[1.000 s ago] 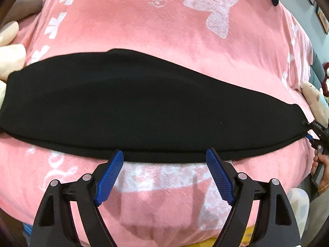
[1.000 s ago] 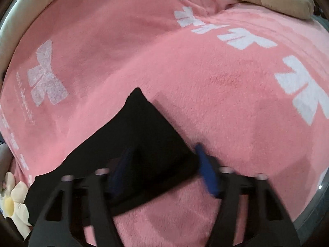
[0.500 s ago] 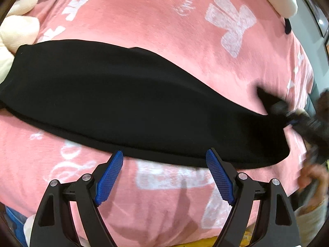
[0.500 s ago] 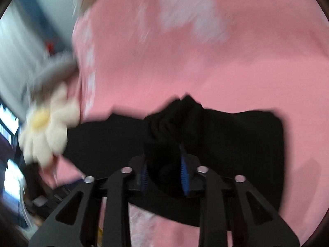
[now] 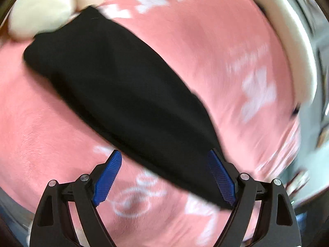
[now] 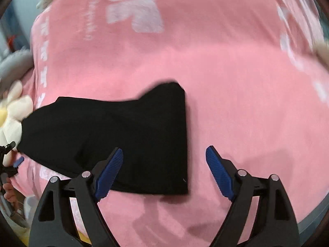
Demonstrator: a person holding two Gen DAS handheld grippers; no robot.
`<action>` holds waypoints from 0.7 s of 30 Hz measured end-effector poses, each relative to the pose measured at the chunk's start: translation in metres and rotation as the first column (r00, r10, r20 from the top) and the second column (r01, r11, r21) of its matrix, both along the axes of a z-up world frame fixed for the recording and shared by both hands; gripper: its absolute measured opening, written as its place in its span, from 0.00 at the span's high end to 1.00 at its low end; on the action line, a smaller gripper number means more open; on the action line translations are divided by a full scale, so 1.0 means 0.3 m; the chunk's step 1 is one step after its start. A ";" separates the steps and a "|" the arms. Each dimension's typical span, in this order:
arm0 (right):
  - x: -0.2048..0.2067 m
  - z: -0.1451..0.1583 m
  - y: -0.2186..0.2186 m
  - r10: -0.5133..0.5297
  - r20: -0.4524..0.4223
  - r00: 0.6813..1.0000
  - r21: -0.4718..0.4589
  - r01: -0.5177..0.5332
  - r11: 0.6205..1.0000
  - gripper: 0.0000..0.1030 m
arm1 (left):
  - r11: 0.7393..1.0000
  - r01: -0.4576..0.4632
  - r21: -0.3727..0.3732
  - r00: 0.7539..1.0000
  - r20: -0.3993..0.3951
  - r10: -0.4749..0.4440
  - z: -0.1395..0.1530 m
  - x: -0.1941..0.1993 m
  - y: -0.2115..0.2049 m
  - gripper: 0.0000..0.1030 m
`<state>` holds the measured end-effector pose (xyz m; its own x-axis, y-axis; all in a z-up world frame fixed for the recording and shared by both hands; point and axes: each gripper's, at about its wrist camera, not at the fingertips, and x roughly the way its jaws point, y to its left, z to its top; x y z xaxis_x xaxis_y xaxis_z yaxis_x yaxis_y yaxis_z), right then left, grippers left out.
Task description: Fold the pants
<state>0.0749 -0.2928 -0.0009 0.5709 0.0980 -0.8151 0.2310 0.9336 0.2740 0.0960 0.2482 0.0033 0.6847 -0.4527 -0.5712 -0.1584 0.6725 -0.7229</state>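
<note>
Both hand-held grippers stand with fingers spread and hold nothing: the left hand-held gripper (image 5: 163,176) hovers at the near edge of the black knit pants (image 5: 115,90), and the right hand-held gripper (image 6: 164,170) hovers over their folded right end. The pants lie flat on the pink fleece blanket with white bow prints (image 6: 236,72) that covers the bed, already doubled into a long band with one end laid over.

We judge the step in hand to be the next fold across the length. To do it well, we pinch all layers together at the band's end, lift only enough to clear the blanket, and lay edge on edge.

The left wrist view is smeared by motion, so layer count is unclear. The cream plush flower toy (image 6: 12,113) touches the far end and hides its corner.
</note>
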 end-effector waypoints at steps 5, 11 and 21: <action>0.014 -0.112 0.035 0.007 -0.019 1.000 0.130 -0.005 0.991 0.24 | 0.958 -0.241 -0.156 0.971 -0.024 0.240 -0.034 0.014 0.249 0.16; 0.018 -0.134 0.038 -0.014 -0.006 1.000 0.128 0.015 0.992 0.28 | 0.935 -0.312 -0.167 0.950 -0.071 0.305 -0.107 0.112 0.358 0.16; 0.003 -0.072 0.017 -0.041 0.054 0.998 0.200 0.029 0.979 0.79 | 0.941 -0.275 -0.197 0.961 -0.020 0.277 -0.099 0.161 0.369 0.90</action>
